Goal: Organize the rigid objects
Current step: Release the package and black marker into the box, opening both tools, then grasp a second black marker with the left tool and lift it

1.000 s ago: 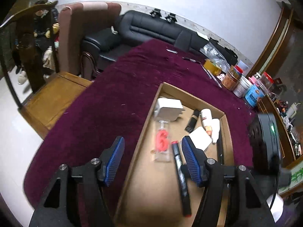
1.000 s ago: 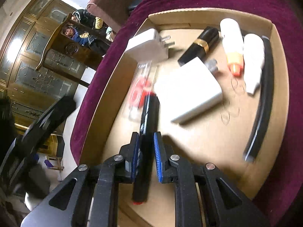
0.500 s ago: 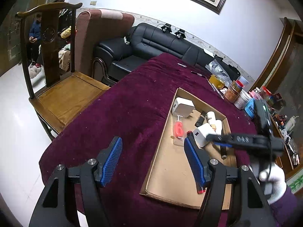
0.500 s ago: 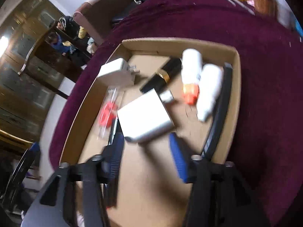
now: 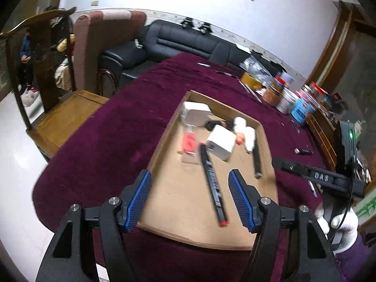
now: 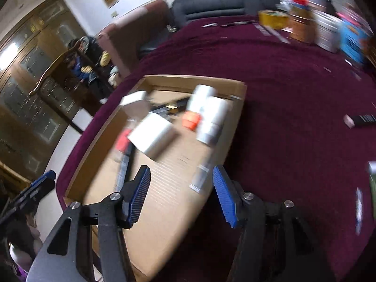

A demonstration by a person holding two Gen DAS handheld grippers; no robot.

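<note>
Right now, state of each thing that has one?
Left gripper: open, nothing between the fingers.
Right gripper: open, empty.
Tray: open-topped, flat on the cloth.
Marker: capped, lying in the tray.
Charger: unplugged, lying in the tray.
Bottles: lying down.

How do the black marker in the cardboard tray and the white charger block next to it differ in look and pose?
The black marker is long, thin and dark with a red end, lying along the cardboard tray; the white charger block is short, boxy and pale. The marker reaches toward the tray's near edge, while the block sits mid-tray, angled. Both lie loose inside the tray, held by neither claw.
</note>
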